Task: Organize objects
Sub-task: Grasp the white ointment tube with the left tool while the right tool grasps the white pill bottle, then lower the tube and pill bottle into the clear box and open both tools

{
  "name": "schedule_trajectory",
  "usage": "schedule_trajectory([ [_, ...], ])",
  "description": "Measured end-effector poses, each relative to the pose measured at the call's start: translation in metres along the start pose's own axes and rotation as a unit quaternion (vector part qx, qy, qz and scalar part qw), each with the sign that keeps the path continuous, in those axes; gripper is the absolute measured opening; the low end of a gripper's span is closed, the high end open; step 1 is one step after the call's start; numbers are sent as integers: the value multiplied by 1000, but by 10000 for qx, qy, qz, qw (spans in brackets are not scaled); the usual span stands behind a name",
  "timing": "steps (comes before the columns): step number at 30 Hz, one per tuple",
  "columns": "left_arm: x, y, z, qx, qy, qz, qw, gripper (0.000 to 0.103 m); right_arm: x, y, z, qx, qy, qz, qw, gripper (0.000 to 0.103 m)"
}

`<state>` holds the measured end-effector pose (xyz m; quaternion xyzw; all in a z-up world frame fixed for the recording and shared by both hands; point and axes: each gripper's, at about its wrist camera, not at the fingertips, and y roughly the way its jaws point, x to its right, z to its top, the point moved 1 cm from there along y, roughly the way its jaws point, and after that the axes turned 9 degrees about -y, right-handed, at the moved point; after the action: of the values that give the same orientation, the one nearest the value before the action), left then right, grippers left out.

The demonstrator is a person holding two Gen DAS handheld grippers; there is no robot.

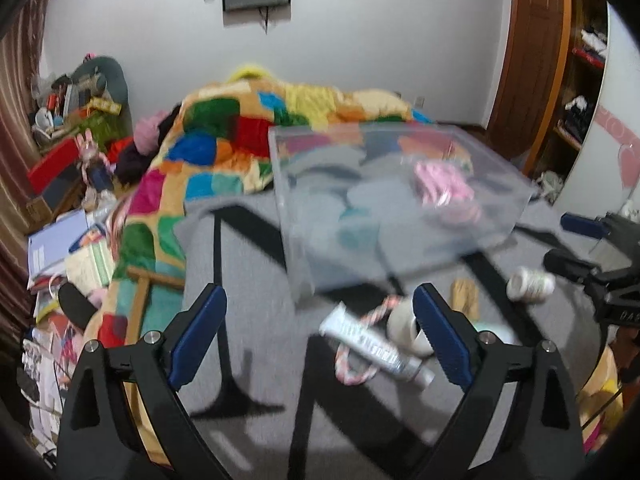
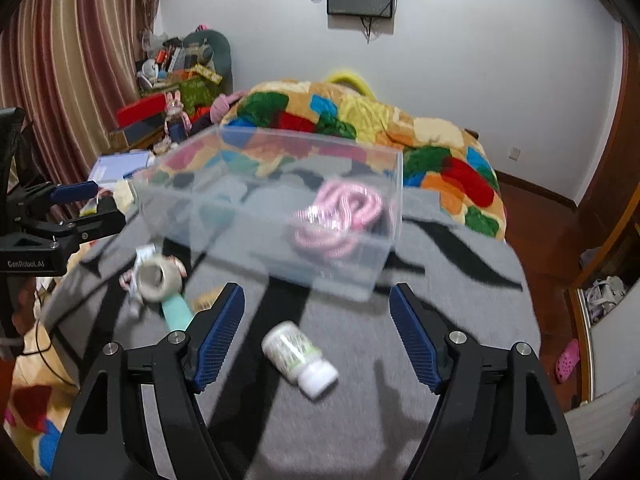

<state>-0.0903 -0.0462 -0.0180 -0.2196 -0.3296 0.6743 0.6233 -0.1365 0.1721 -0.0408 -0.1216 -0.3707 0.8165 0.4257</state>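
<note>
Right wrist view is showing my right gripper (image 2: 316,336) hanging spread wide and empty over the grey blanket (image 2: 440,280), with a white pill bottle (image 2: 298,358) lying on its side between the fingers and bare blanket running to the bed's right edge. My left gripper (image 1: 320,336) is also gaping empty, a tube (image 1: 376,346), a tape roll (image 1: 406,326) and a pink-white rope (image 1: 356,360) lying just ahead. Beyond both, the clear plastic bin (image 2: 280,208) is sitting on the blanket, holding a coiled pink rope (image 2: 340,216).

You can read only "GenRobot.AI" on the black body of the left gripper (image 2: 76,204), left of the clear bin (image 2: 280,208).
</note>
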Motion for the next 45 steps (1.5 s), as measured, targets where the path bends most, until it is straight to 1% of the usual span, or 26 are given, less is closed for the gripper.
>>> schedule_trajectory([
  [1, -3, 5, -7, -119, 2, -20, 9999, 94, -2, 2, -5, -41, -11, -2, 10000, 72],
  [3, -4, 10, -16, -244, -7, -38, 9997, 89, -3, 7, -14, -125, -33, 68, 9999, 72],
  [5, -5, 15, -25, -422, -22, -80, 9991, 81, -4, 10, -22, -175, -55, 117, 9998, 72],
  [7, -3, 19, -30, -523, -113, -201, 9984, 79, -4, 16, -26, -250, -48, 120, 9996, 72],
  [9, 0, 20, -30, -533, -161, -283, 9980, 77, -3, 22, -29, -293, 4, 173, 9994, 69],
  [11, 7, 22, -30, -572, -169, -398, 9974, 74, -4, 25, -31, -328, 17, 252, 9991, 59],
  [12, 11, 26, -30, -648, -159, -462, 9967, 72, -4, 27, -31, -352, 17, 282, 9990, 57],
  [14, 18, 34, -31, -779, -96, -495, 9957, 64, -6, 30, -31, -412, -13, 336, 9986, 45],
  [15, 22, 38, -33, -832, -38, -460, 9955, 62, -6, 31, -32, -446, -31, 357, 9984, 42],
  [17, 26, 39, -35, -762, 80, -310, 9966, 58, -9, 32, -35, -473, -50, 394, 9981, 31],
  [18, 28, 38, -37, -725, 118, -274, 9969, 57, -9, 32, -36, -478, -47, 404, 9980, 29],
  [19, 29, 37, -38, -692, 130, -273, 9971, 52, -9, 31, -38, -465, -36, 408, 9981, 27],
  [20, 29, 36, -39, -664, 141, -262, 9973, 45, -9, 29, -39, -440, -22, 407, 9982, 27],
  [21, 28, 35, -39, -641, 156, -253, 9975, 41, -9, 28, -40, -422, 3, 413, 9983, 27],
  [22, 28, 33, -39, -622, 170, -242, 9976, 33, -10, 27, -41, -408, 22, 425, 9983, 27],
  [23, 27, 32, -39, -609, 177, -231, 9977, 21, -10, 26, -42, -393, 42, 439, 9983, 27],
  [24, 26, 31, -39, -599, 188, -220, 9978, 16, -10, 24, -43, -371, 58, 446, 9983, 27],
  [29, 22, 20, -44, -426, 219, -164, 9987, 15, -11, 13, -40, -166, 119, 405, 9990, 27],
  [33, 22, 5, -44, -250, 238, -237, 9991, 15, -10, 4, -33, -4, 159, 412, 9990, 27],
  [39, 23, -16, -35, -45, 231, -430, 9988, 15, -13, -6, -19, 218, 147, 449, 9986, 27],
  [45, 21, -22, -21, 105, 179, -466, 9987, 15, -13, -8, -1, 389, 140, 418, 9983, 27],
])
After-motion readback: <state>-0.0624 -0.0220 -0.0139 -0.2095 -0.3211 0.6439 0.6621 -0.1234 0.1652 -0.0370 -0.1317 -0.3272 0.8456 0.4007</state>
